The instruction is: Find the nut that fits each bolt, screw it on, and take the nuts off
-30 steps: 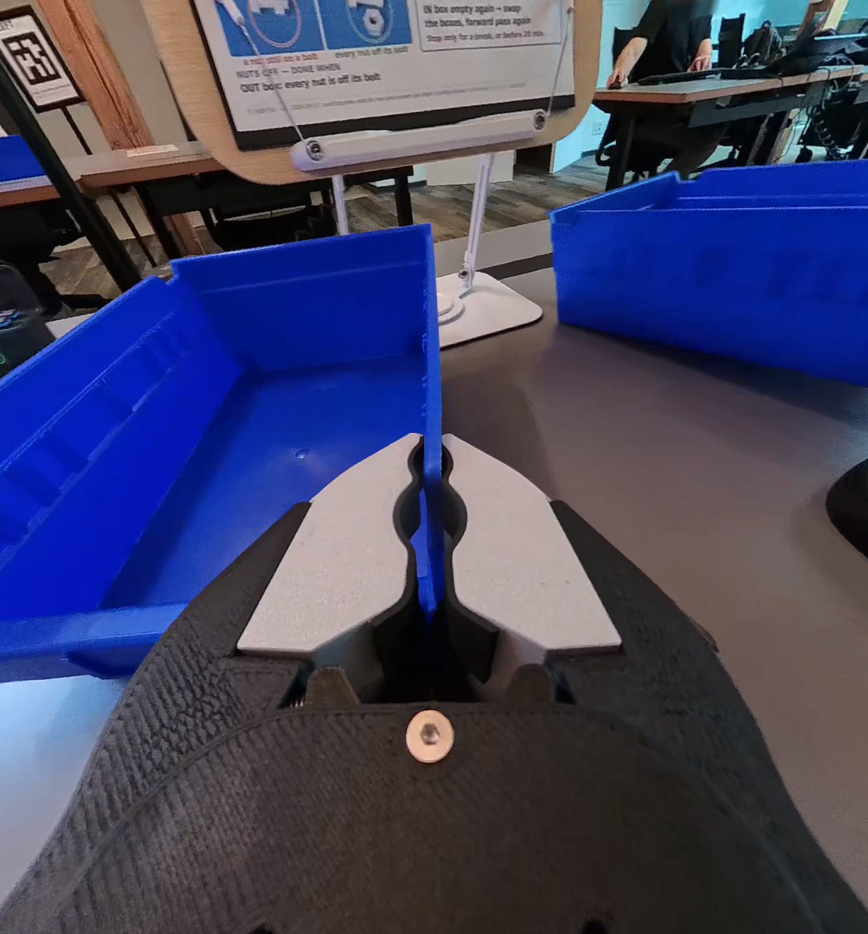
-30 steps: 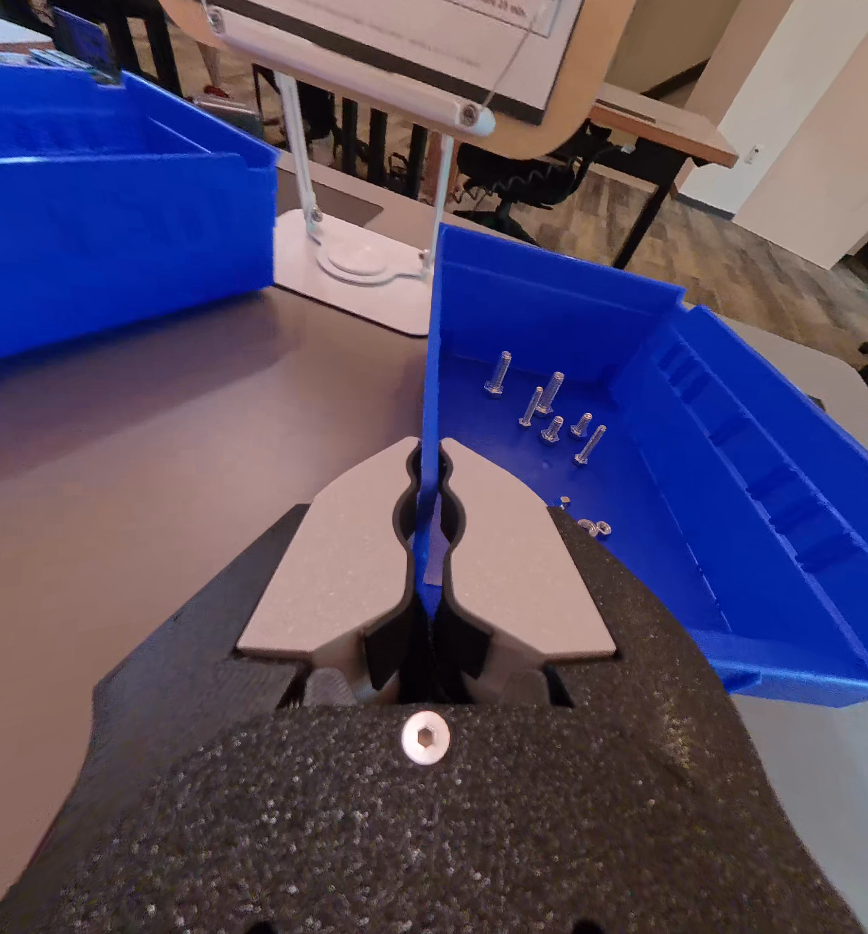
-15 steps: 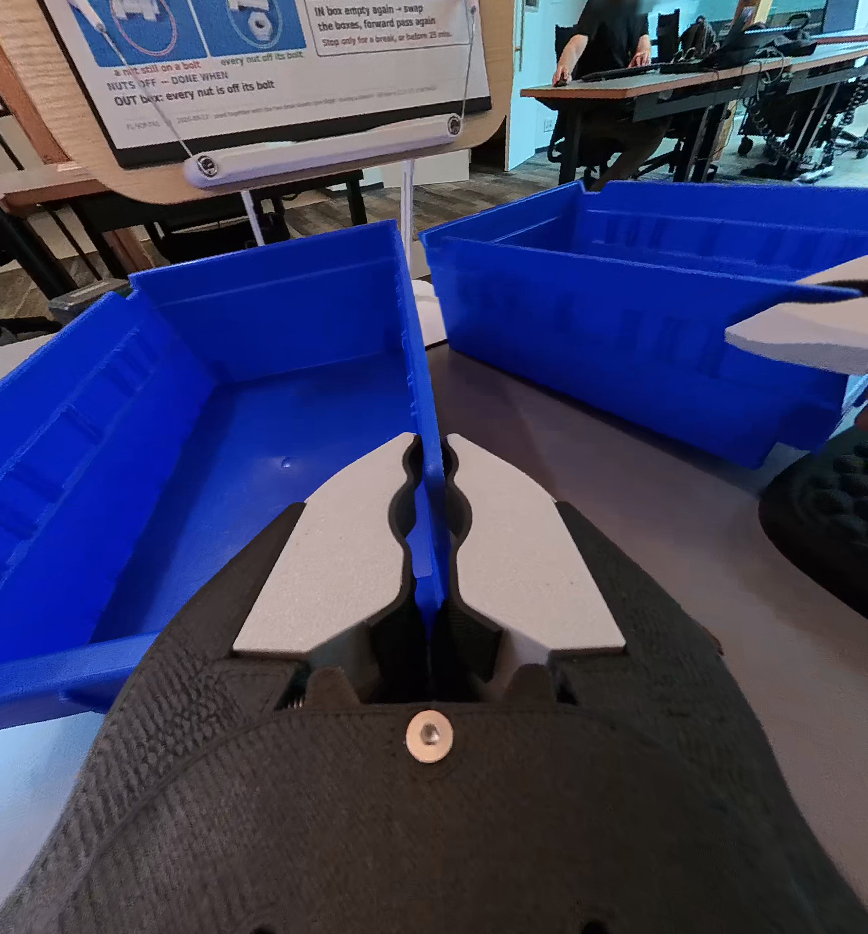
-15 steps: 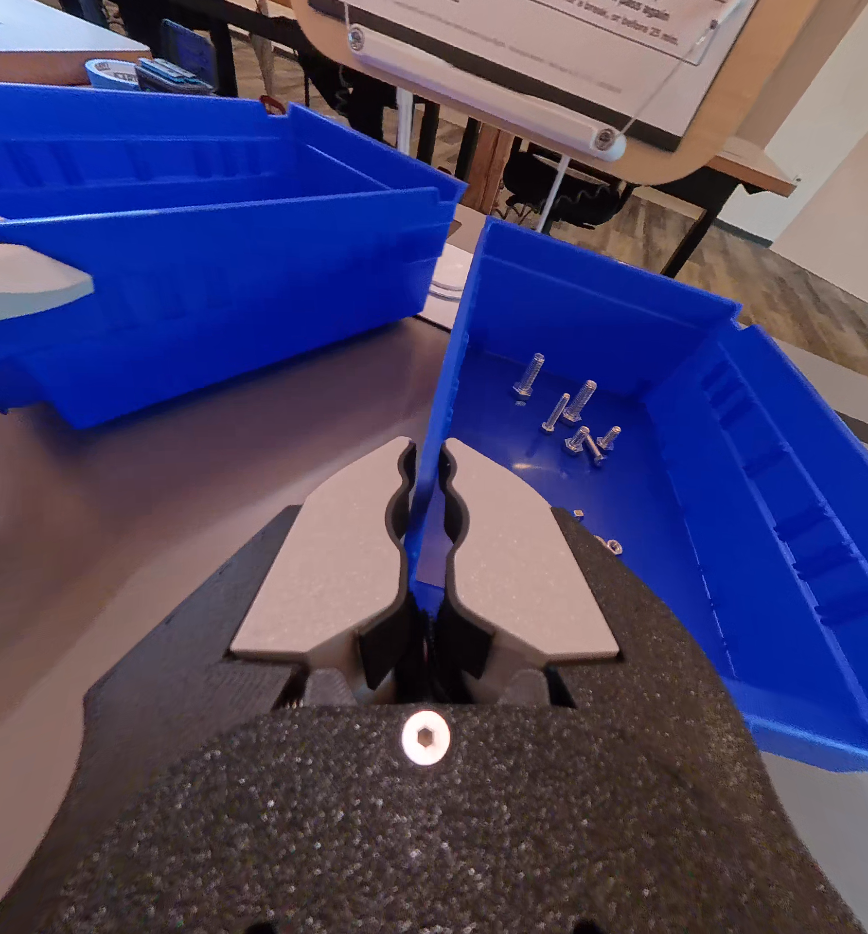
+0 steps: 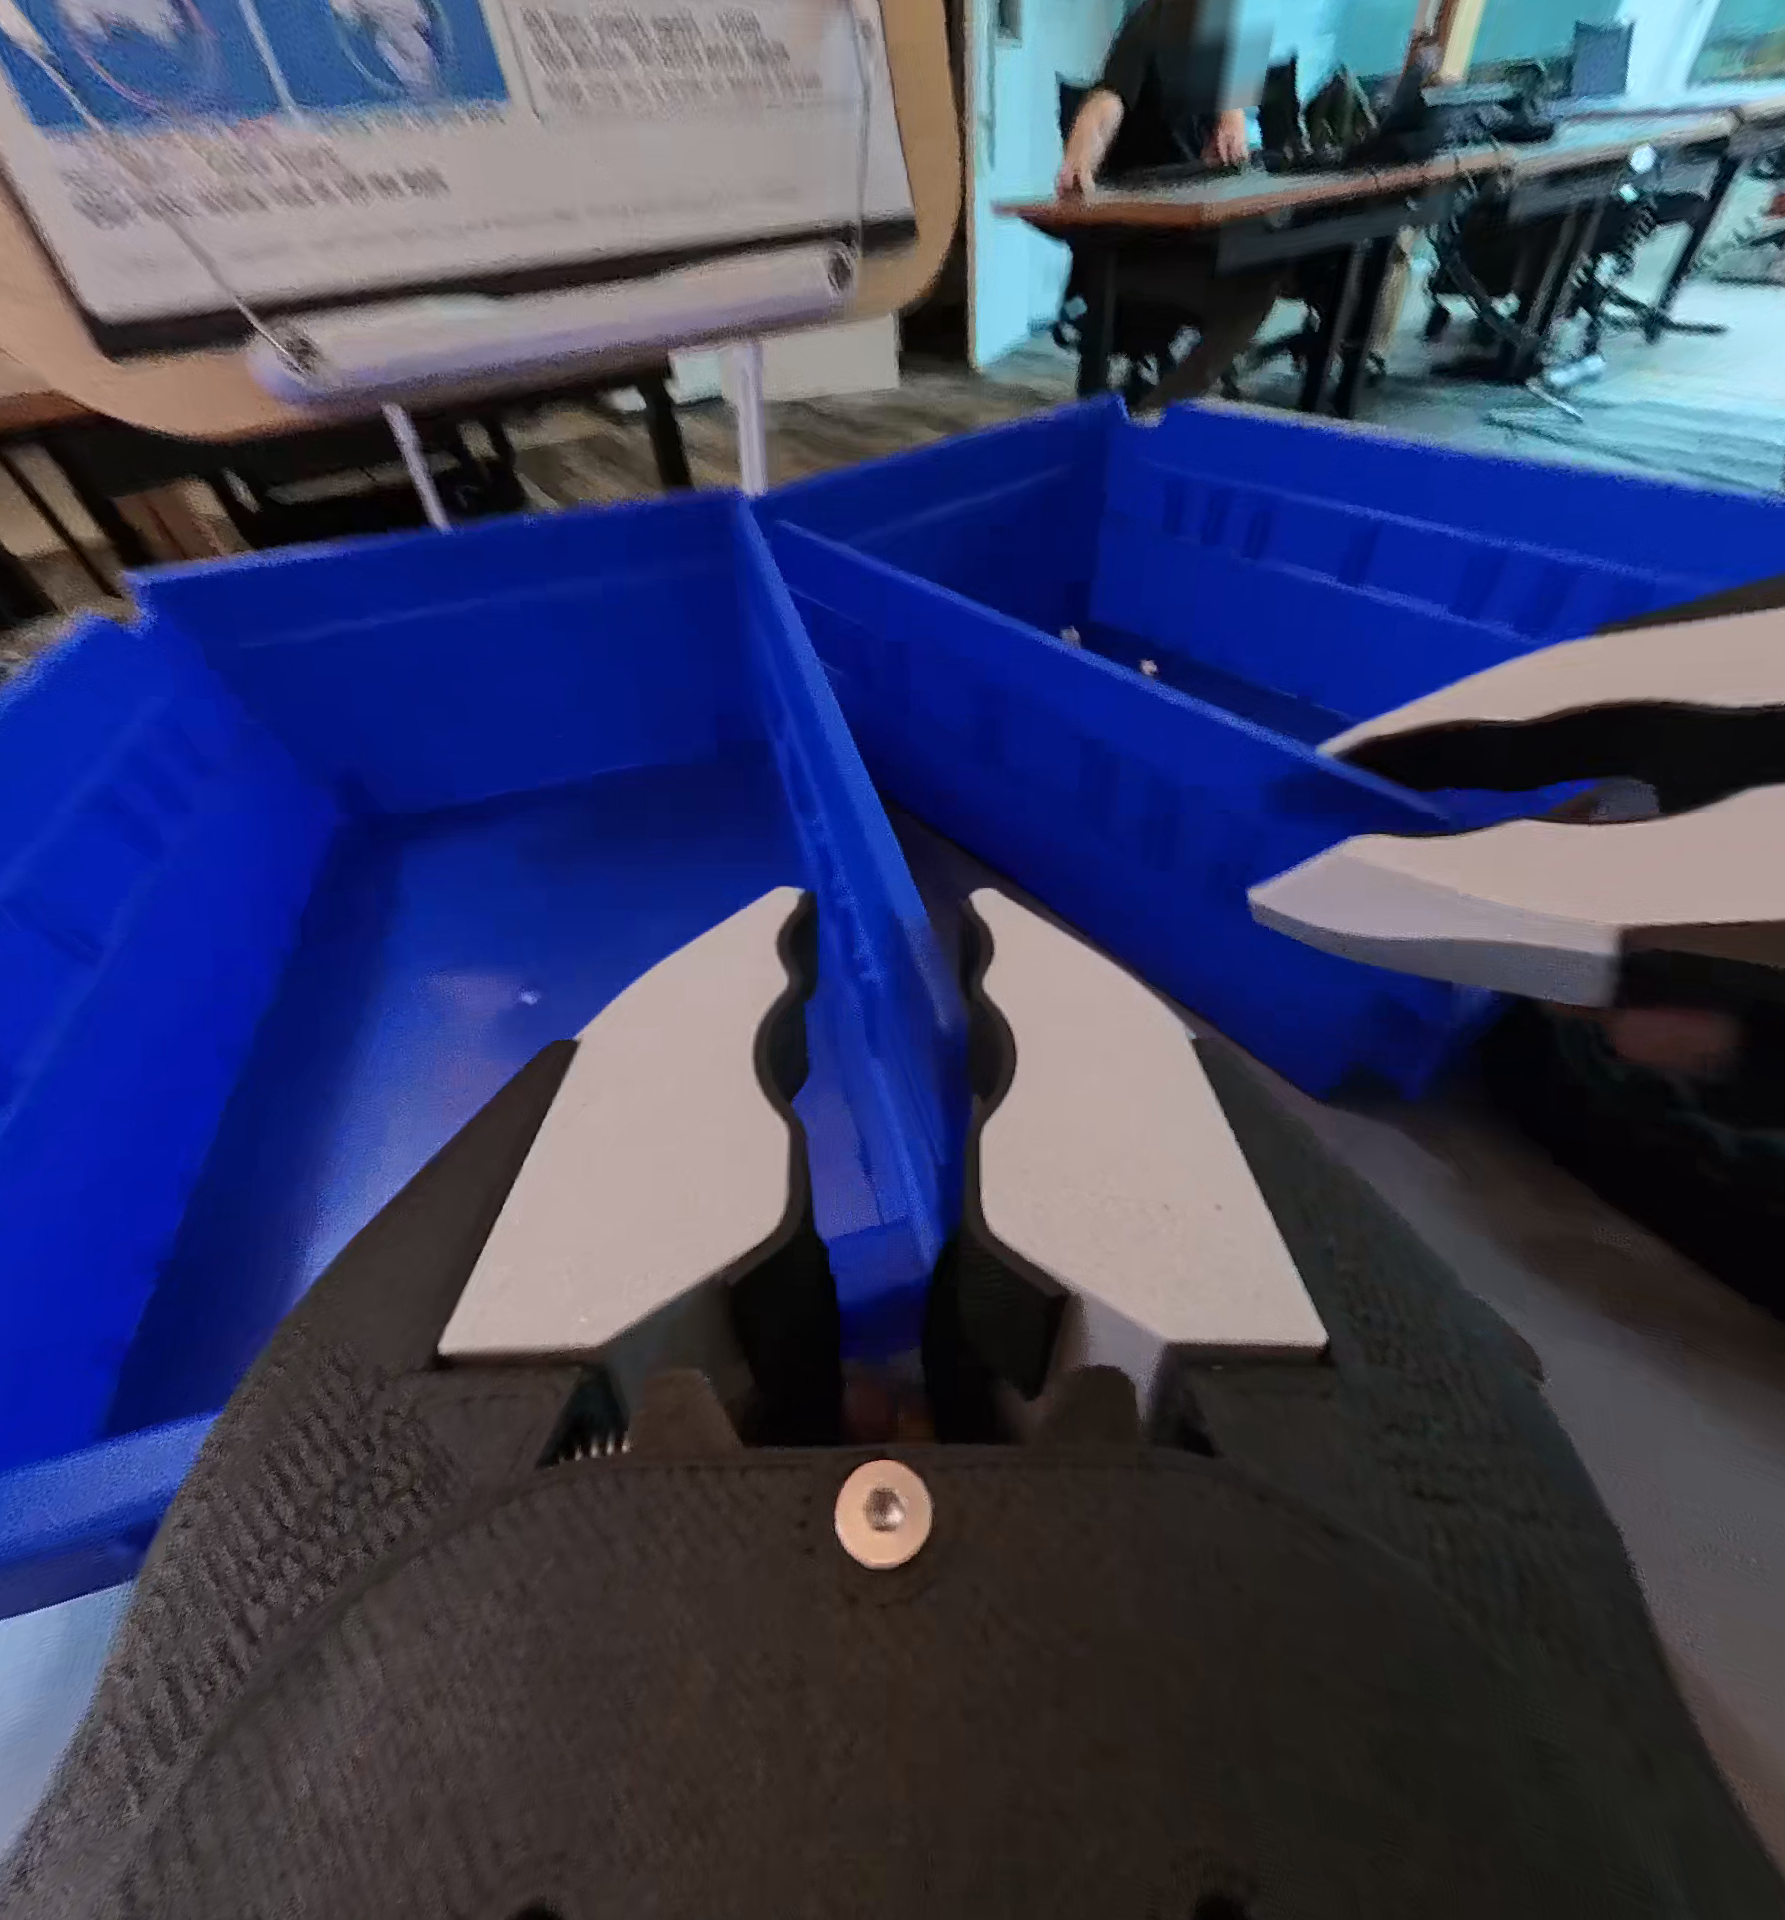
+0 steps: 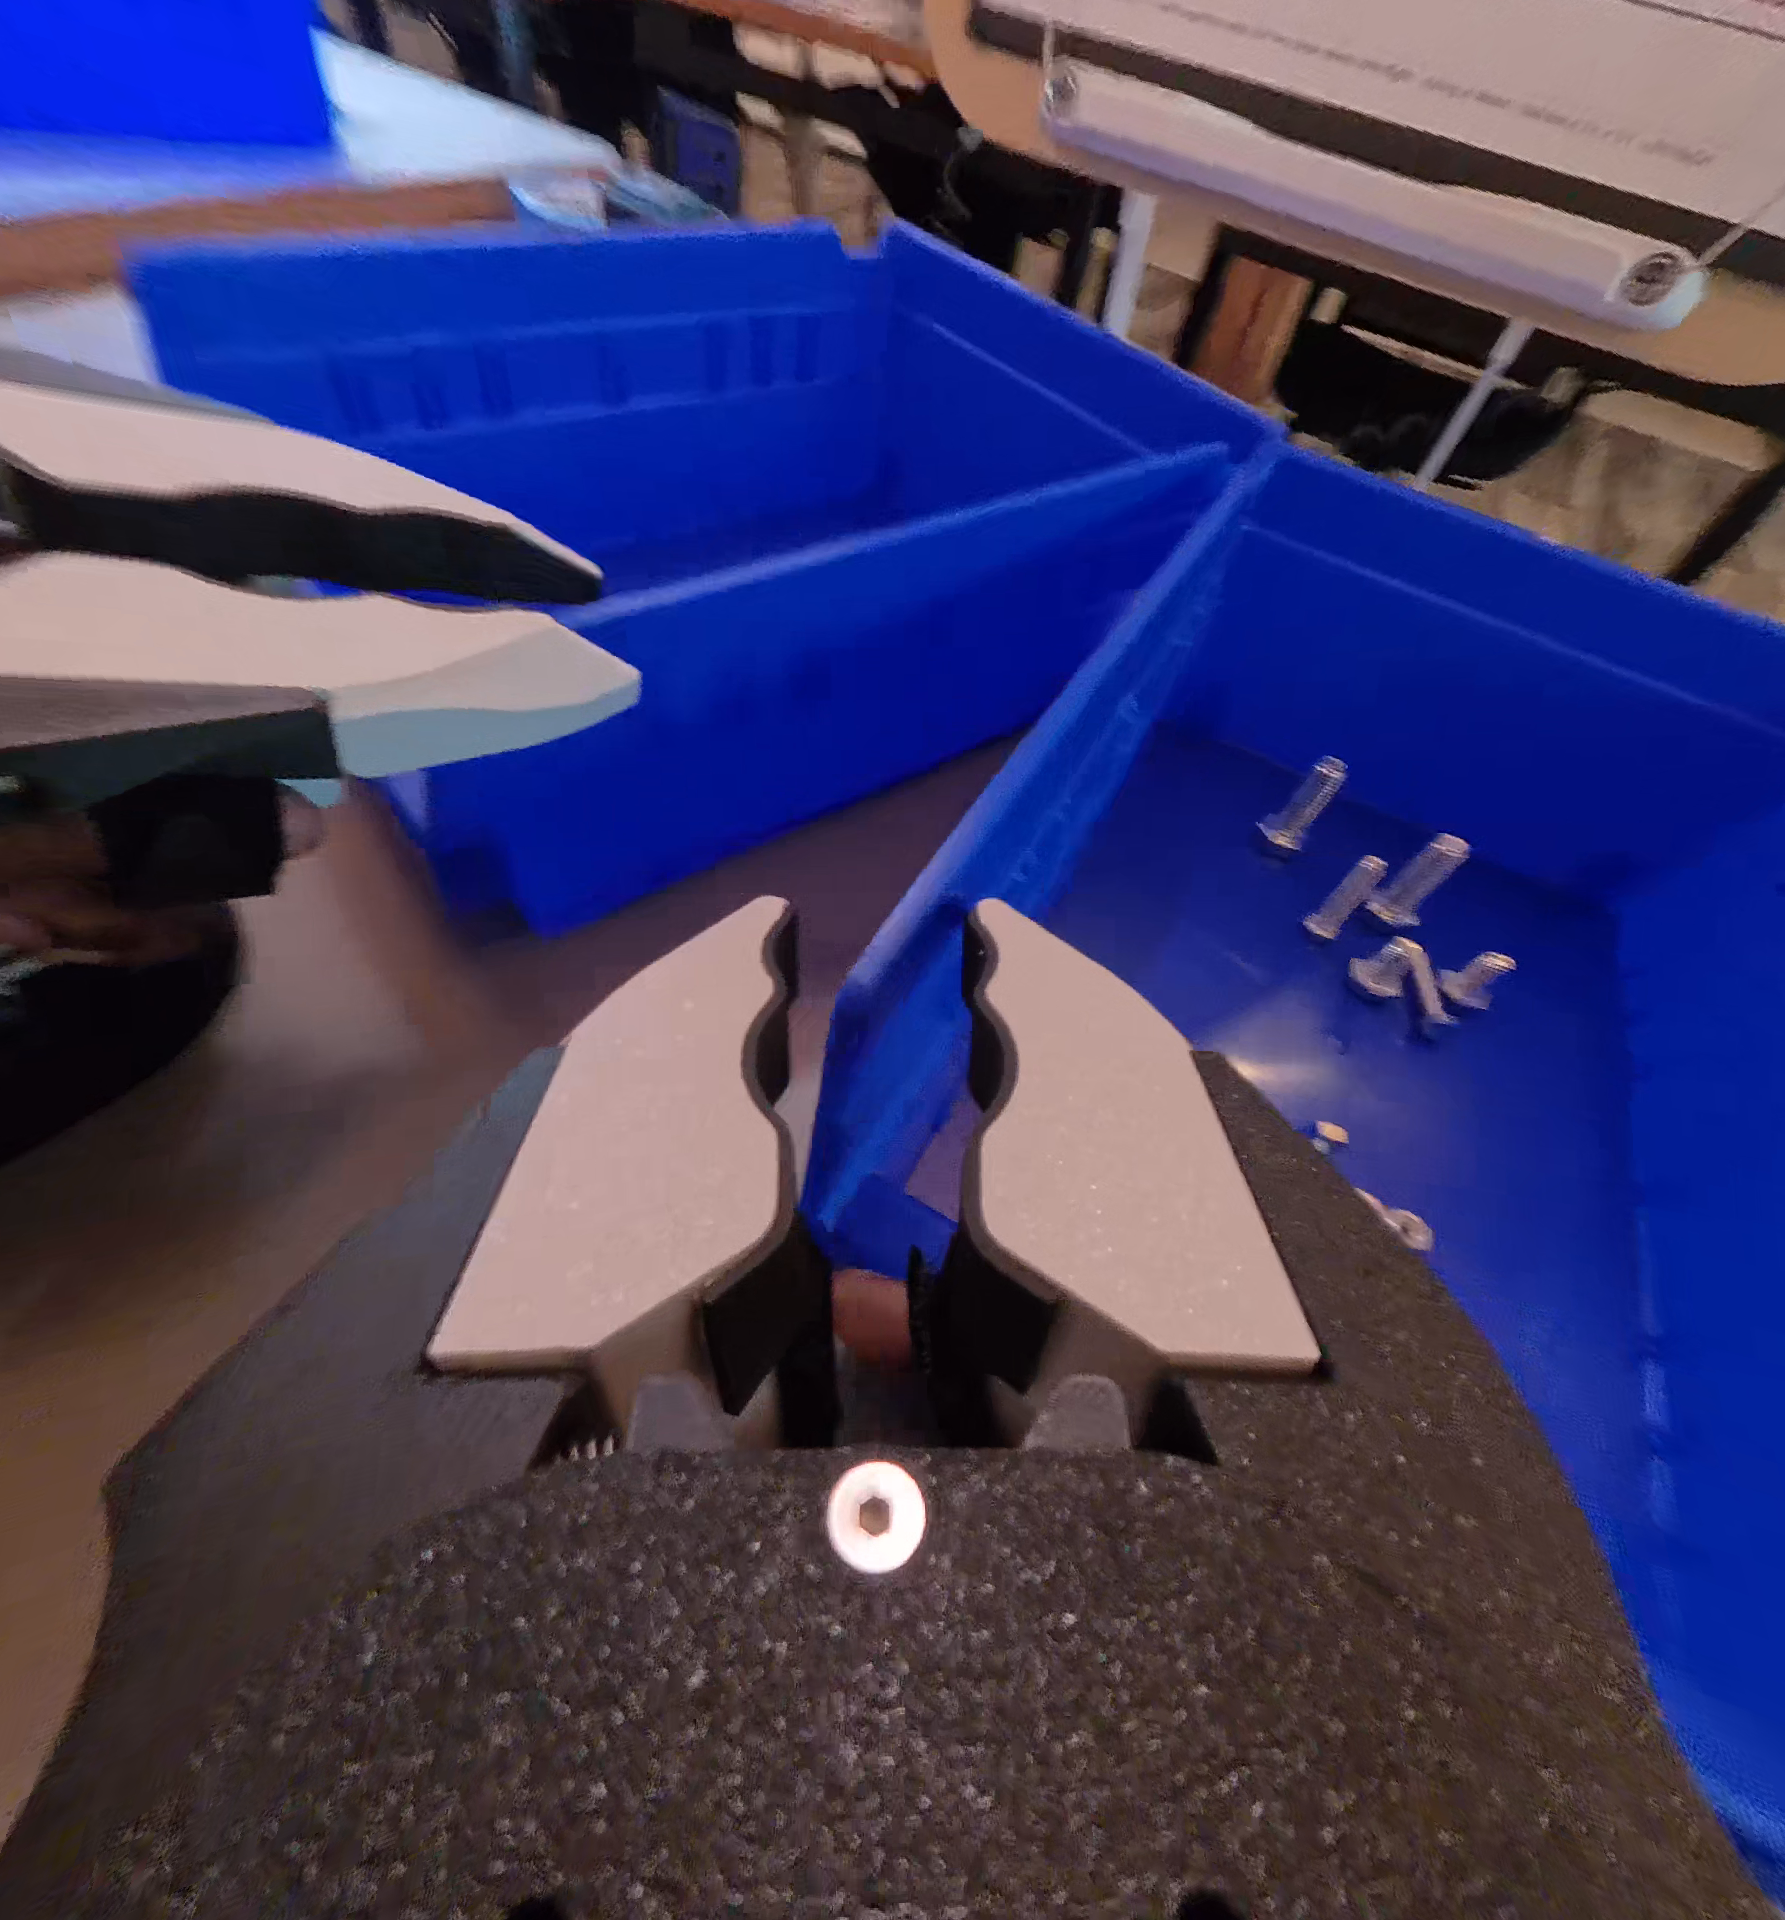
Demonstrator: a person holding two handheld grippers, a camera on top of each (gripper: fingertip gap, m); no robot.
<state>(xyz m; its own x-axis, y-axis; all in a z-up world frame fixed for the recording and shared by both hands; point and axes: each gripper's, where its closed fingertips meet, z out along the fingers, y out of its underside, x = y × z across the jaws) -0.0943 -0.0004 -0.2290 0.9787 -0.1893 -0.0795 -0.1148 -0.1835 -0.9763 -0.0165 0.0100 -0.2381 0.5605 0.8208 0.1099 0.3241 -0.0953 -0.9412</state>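
My left gripper [image 5: 888,904] is open, its jaws straddling the right wall of an empty blue bin [image 5: 555,883]. My right gripper [image 6: 877,909] is open, its jaws straddling the left wall of a second blue bin [image 6: 1075,748]. That bin holds several loose silver bolts [image 6: 1387,894] and small nuts [image 6: 1407,1231]. The two bins meet at their far corners in a V. The right gripper also shows in the left wrist view [image 5: 1314,821], at the near wall of the second bin [image 5: 1075,790]. The left gripper shows in the right wrist view [image 6: 597,634], at the empty bin [image 6: 763,665].
A wooden sign board on a white stand [image 5: 452,208] rises behind the bins. The grey table [image 5: 1490,1455] shows between and in front of the bins. A person's hand [image 6: 36,894] holds the left gripper. A person sits at a far desk.
Both bins have swung inward with the grippers until their far corners meet. Both grippers, shut on the bin walls before, now have their jaws apart.
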